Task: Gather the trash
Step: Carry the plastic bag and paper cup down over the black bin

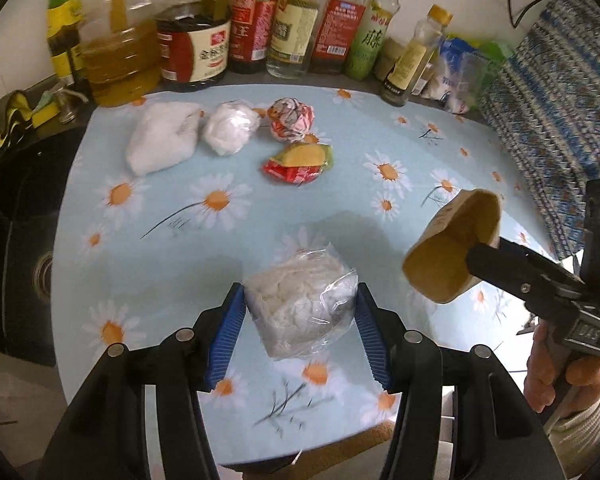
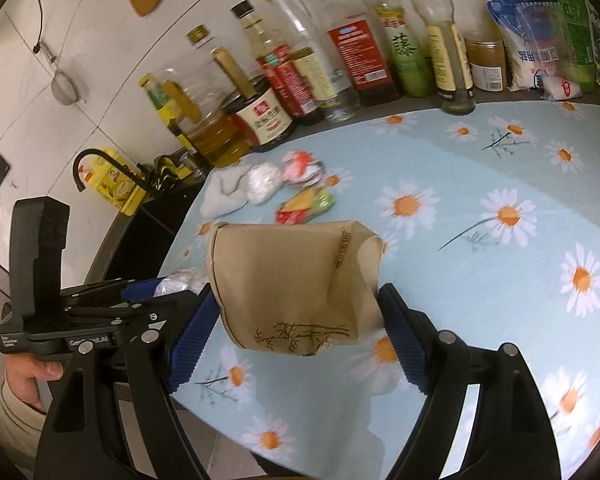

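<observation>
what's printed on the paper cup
Dark bamboo sketch on plain brown paper cup, clearest in the right wrist view.

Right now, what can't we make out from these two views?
- Left wrist: the far side of the plastic-wrapped wad between the left gripper fingers; whether they pinch it is unclear.
- Right wrist: the same wad, mostly hidden by the paper cup in the right gripper.
- Both: no trash bin in frame.

Tan cup [image 2: 296,288] (bamboo print), pale-blue daisy tablecloth [image 2: 480,280]
</observation>
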